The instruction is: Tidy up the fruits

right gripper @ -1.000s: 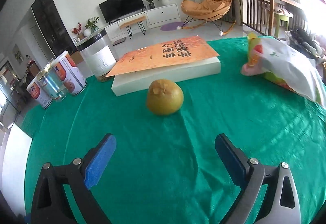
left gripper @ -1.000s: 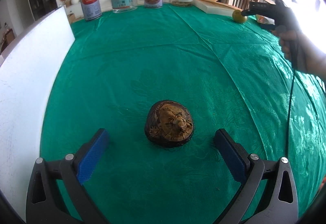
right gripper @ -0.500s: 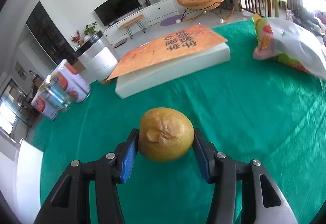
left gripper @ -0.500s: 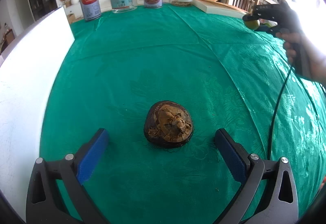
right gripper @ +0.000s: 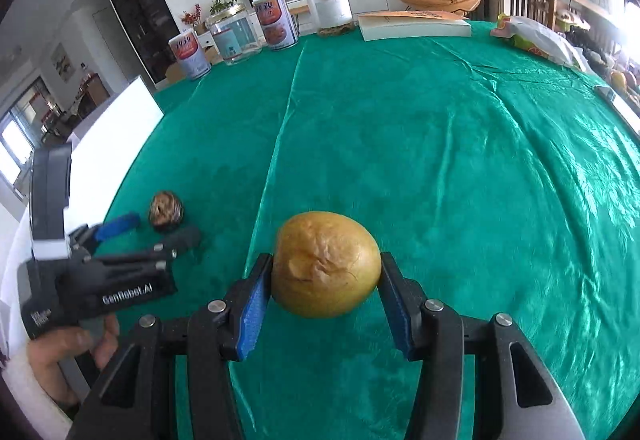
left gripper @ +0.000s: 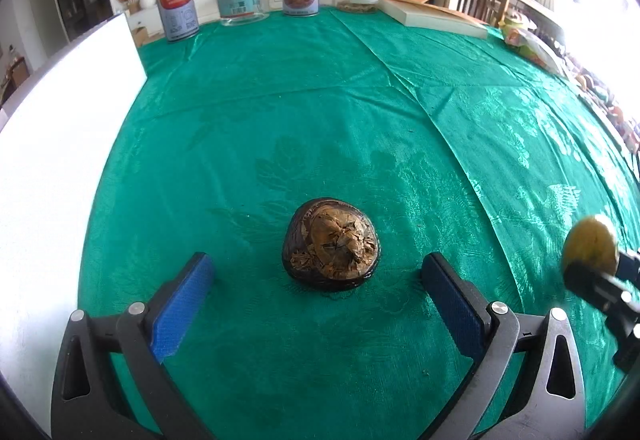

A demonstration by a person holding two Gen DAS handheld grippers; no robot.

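The left gripper [left gripper: 316, 292] stands wide open around a dark, husked round fruit [left gripper: 331, 243] on the green tablecloth [left gripper: 320, 112]. At the near right edge, the right gripper [left gripper: 600, 280] clamps a yellow fruit [left gripper: 589, 244].

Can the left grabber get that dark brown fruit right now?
Probably yes. The left gripper has its jaws wide open, one on each side of the dark brown fruit, with only green cloth around it and nothing between.

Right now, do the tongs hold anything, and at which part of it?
The right tongs hold the yellow fruit, pads pressed on its two opposite sides. The left tongs hold nothing; they stand open around the dark brown fruit on the green cloth.
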